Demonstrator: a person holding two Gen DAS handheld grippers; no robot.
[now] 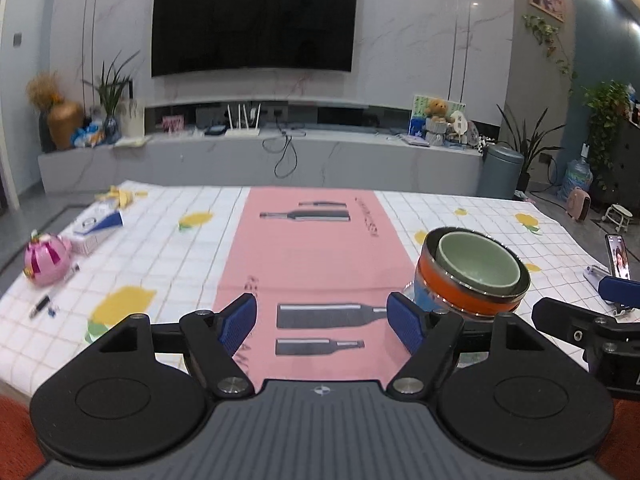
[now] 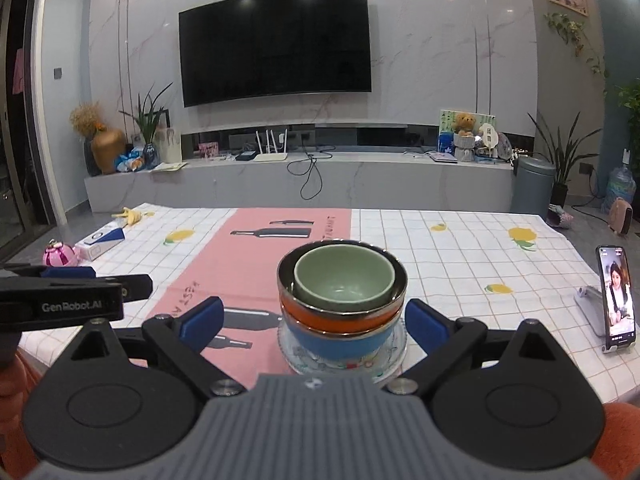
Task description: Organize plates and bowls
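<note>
Pink toy: a round pink plastic toy lies at the left edge of the left wrist view, on the checked white tablecloth with yellow lemon prints.

White box: a flat white and blue cardboard box lies just beside the toy, a little higher in the frame.

Pen: a dark pen lies below the toy, near the left edge of the cloth.

Pink runner: a pink cloth strip printed with grey bottle shapes goes down the middle of the table.

Left gripper: the left gripper sits at the bottom centre of its own view. Its blue pads stand wide apart, with only the pink strip seen between them and nothing held.

Stack of bowls: in the right wrist view it is in the centre of the frame. A pale green ceramic bowl sits inside an orange bowl with a shiny metal rim. This one sits in a blue bowl, and the blue bowl stands on a small white plate with a coloured pattern.

Right gripper: the right gripper has its blue pads wide apart, one on each side of the stack. I see a gap on both sides, so they do not press on it.

Phone: a black smartphone on a small white stand is upright at the right edge of the table, with its screen lit.
</note>
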